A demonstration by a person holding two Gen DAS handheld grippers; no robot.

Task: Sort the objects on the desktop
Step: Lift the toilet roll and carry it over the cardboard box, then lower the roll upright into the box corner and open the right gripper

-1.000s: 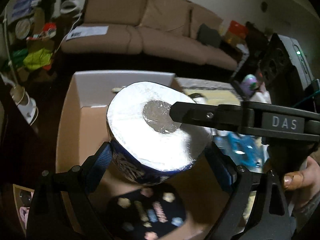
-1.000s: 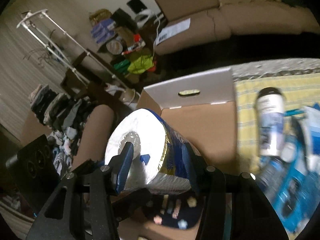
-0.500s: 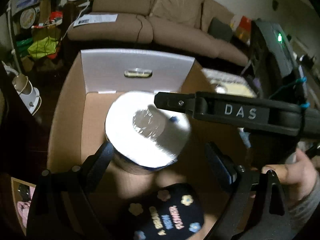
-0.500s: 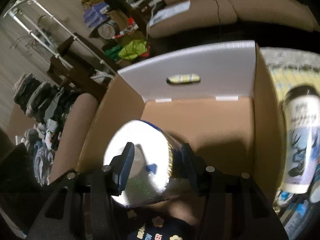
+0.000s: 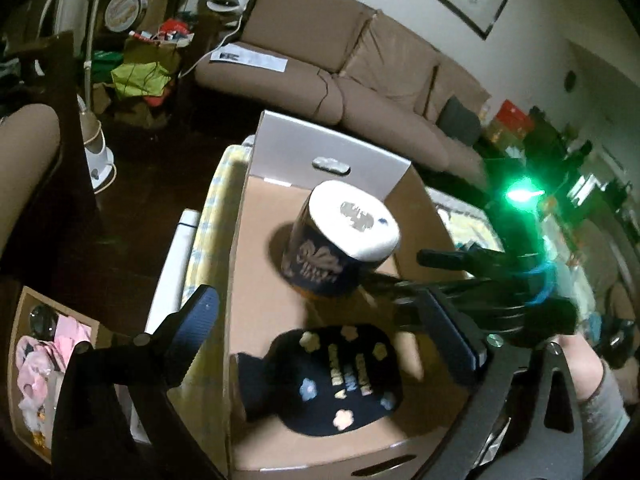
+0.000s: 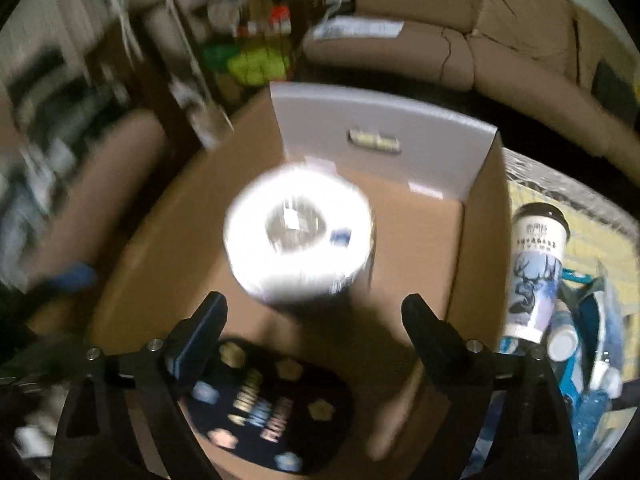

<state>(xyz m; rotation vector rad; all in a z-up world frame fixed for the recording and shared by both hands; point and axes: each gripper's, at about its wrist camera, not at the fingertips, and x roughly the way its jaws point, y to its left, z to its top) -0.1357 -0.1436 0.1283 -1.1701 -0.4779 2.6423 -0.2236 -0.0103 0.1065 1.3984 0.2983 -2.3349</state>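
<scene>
- Left wrist cam: above cardboard box (image 5: 256,240), left of it, looking down and rightward across the interior; sofa (image 5: 360,80) behind.
- Right wrist cam: closer, nearly overhead, motion-blurred.
- Shared: box interior, upright tissue roll (image 6: 300,240), dark cap (image 5: 344,376), sofa.

The cardboard box (image 5: 256,288) sits on a cloth-covered table (image 6: 592,216), its raised flap (image 5: 320,152) on the far side. Inside, the wrapped paper roll (image 5: 340,252) stands on end toward the back – the cap (image 5: 336,376) lies in front of it, nearer the camera. Right of the box, on the table, stands a bottle (image 6: 534,272). A sofa (image 5: 340,68) lies beyond the box – a smaller open box (image 5: 28,312) sits low to its left.
</scene>
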